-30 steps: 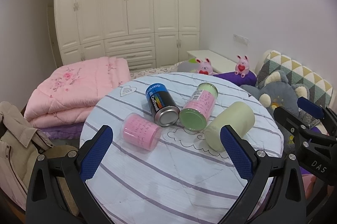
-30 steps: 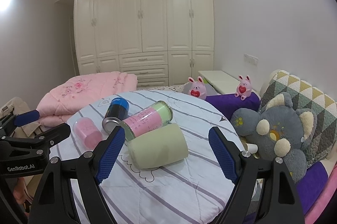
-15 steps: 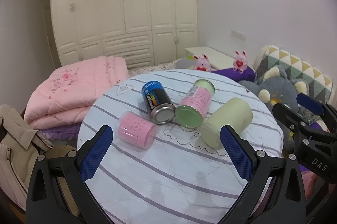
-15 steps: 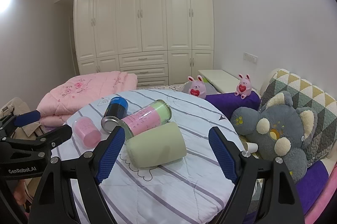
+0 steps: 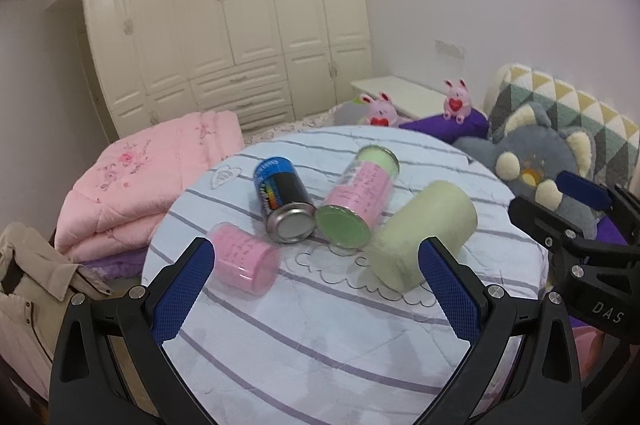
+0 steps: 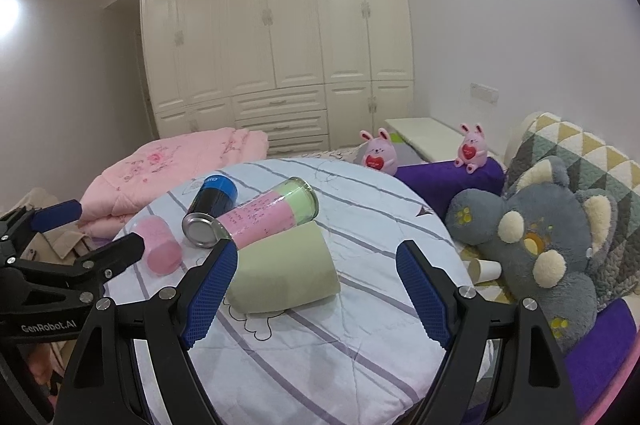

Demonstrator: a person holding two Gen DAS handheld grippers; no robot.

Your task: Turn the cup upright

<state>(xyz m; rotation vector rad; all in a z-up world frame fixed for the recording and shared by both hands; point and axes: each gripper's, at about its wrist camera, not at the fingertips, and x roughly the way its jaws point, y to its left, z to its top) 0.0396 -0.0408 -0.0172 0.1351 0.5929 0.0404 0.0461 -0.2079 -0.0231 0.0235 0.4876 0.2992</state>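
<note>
Several cups lie on their sides on a round table with a striped cloth. A pale green cup lies at the right. A pink-and-green glass cup, a black-and-blue can and a small pink cup lie left of it. My left gripper is open and empty, short of the cups. My right gripper is open and empty, just in front of the pale green cup.
A folded pink quilt lies left of the table. A grey plush toy, purple cushions and two pink bunny toys sit to the right. White wardrobes fill the back wall. A beige coat lies at far left.
The left gripper has tilted and drifted, so the cups sit a little lower and nearer in its view. The right gripper has edged slightly closer to the pale green cup. Both stay open.
</note>
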